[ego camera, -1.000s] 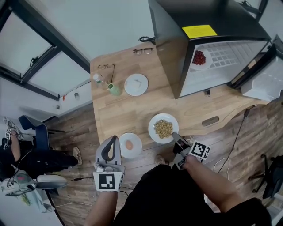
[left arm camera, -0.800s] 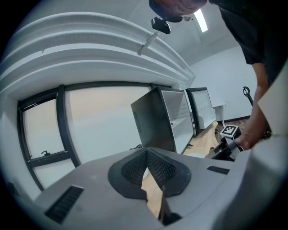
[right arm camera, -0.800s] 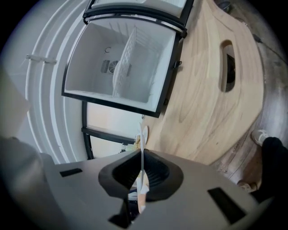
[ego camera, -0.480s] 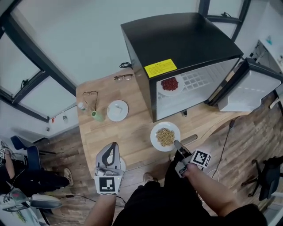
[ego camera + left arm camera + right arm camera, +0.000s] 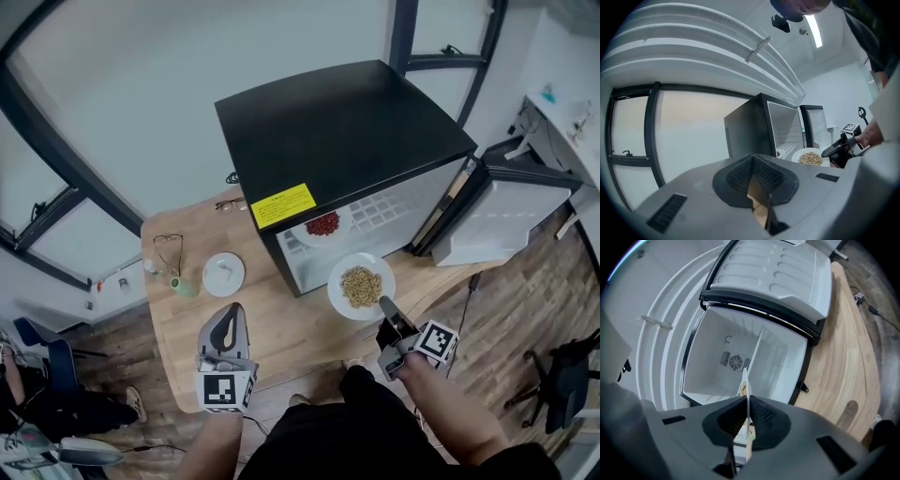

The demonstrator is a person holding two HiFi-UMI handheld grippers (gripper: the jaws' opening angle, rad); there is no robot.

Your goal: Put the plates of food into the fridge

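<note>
A white plate of tan grains point(image 5: 361, 286) hangs level just in front of the open black fridge point(image 5: 337, 131), and my right gripper point(image 5: 382, 303) is shut on its near rim. In the right gripper view the plate point(image 5: 745, 380) is an edge-on white sliver between the pads, in front of the white fridge interior point(image 5: 717, 380). A plate of red food point(image 5: 322, 225) sits on the fridge shelf. My left gripper point(image 5: 234, 311) hovers over the table's front edge, tips together, with nothing seen in them. The left gripper view shows the grain plate point(image 5: 809, 158) and the right gripper point(image 5: 834, 150).
The fridge door point(image 5: 497, 220) stands swung open to the right. On the wooden table point(image 5: 281, 319) are another white plate point(image 5: 223, 274), a green cup point(image 5: 183, 286) and a pair of glasses point(image 5: 169, 248). A window wall runs behind the table.
My right gripper has lifted the grain plate off the table and carried it up to the fridge opening. The left gripper moved along too. The small plate near it no longer shows.
</note>
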